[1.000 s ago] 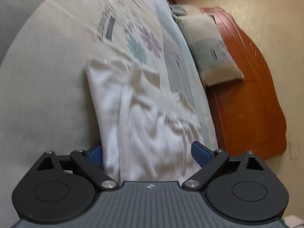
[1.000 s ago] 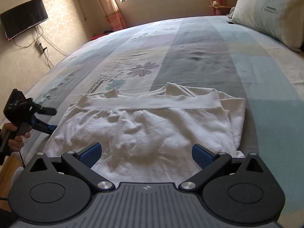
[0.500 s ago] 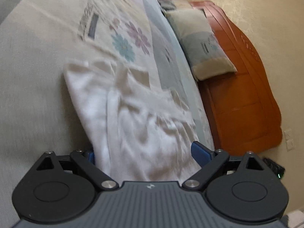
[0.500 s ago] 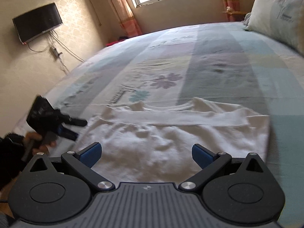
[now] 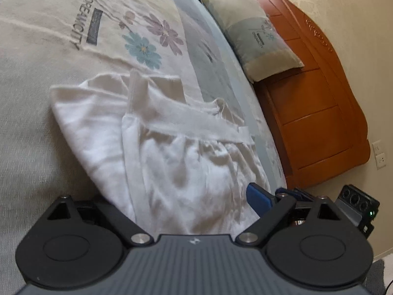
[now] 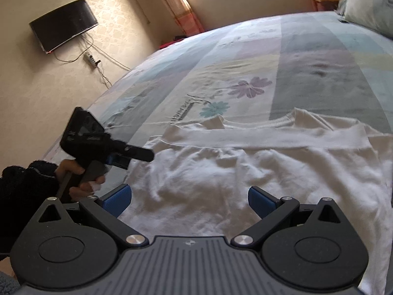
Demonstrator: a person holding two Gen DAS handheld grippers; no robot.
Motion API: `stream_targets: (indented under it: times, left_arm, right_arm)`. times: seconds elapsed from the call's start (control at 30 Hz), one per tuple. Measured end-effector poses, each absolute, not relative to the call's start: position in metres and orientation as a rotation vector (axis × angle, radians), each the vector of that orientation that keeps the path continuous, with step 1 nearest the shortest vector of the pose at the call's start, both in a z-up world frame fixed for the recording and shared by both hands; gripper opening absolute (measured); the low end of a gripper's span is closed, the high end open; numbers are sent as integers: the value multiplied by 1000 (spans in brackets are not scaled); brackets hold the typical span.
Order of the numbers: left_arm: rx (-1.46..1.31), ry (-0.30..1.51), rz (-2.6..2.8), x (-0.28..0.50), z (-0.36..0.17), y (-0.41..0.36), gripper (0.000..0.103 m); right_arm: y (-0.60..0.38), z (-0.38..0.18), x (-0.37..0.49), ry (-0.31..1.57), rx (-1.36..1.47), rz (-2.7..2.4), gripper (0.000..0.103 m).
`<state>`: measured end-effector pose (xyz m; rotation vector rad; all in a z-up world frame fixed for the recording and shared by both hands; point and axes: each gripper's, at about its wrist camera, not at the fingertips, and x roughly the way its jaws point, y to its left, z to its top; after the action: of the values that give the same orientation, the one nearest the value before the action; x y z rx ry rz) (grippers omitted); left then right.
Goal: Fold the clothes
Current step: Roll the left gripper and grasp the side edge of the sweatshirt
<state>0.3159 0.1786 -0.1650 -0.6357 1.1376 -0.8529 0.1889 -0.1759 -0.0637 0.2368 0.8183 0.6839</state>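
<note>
White shirt (image 6: 245, 169) flat mid-frame on bed (image 6: 319, 56), right gripper (image 6: 188, 198) agape over near hem, left gripper (image 6: 127, 157) agape at shirt's left edge.

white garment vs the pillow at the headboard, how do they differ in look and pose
The crumpled white garment lies flat and partly folded on the near part of the bed; the plump rectangular pillow sits at the wooden headboard. The garment is plain white; the pillow is beige and pale blue with a small print. Both rest on the flowered bedsheet.

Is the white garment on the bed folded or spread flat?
Partly folded: the white garment has its ribbed hem band doubled up over the collar.
</note>
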Motion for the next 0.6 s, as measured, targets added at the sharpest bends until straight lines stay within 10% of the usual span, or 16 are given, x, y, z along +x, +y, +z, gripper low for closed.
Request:
stream_targets:
  times: [0.27, 0.33, 0.47, 0.6]
  left_arm:
    - [-589, 1115, -865, 313, -165, 171, 87]
    - [-541, 1112, -833, 312, -162, 167, 77]
    - [-410, 1139, -698, 309, -156, 169, 16]
    - [-337, 1125, -655, 304, -151, 162, 17]
  right_arm:
    - [-185, -73, 197, 831, 305, 659, 103]
    - [-186, -74, 198, 834, 329, 648, 103]
    - [-192, -74, 200, 826, 347, 641, 103]
    - [-189, -76, 212, 825, 385, 649, 103]
